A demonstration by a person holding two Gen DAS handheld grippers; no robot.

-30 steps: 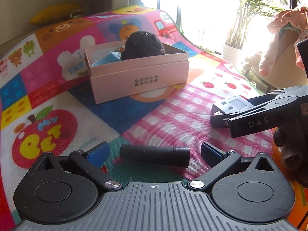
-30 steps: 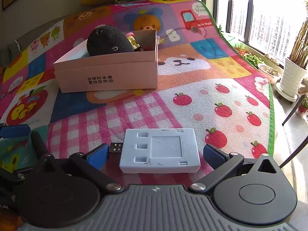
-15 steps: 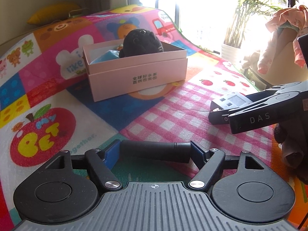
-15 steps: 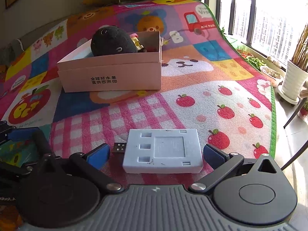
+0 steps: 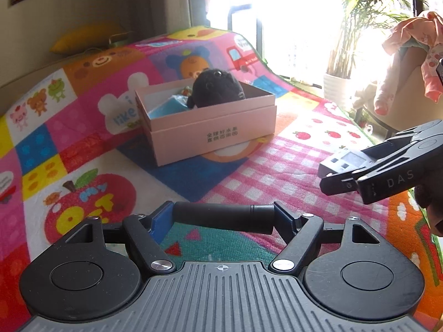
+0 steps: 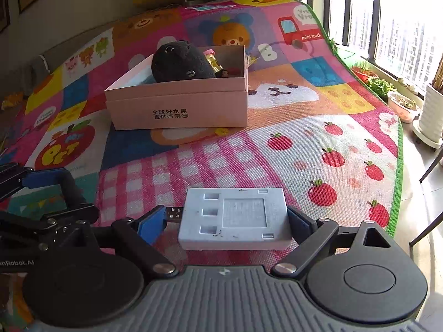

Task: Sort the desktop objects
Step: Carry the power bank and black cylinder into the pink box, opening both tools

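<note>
Black left gripper [image 5: 221,218] (blue finger pads, silver pivot screws), ribbed grey body, round black discs.

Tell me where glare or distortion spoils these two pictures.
Left wrist view: the window is blown out white, washing out the plant. Right wrist view: evenly lit, window only mildly bright. Both: fisheye bends the mat edges.

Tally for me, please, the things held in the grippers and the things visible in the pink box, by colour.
Black: 2, the cylinder in the left gripper and the plush toy.
Grey-white: 1, the card reader in the right gripper.
Blue: 1, an item in the box.
Gold: 1, a trinket.
Total: 5.
</note>
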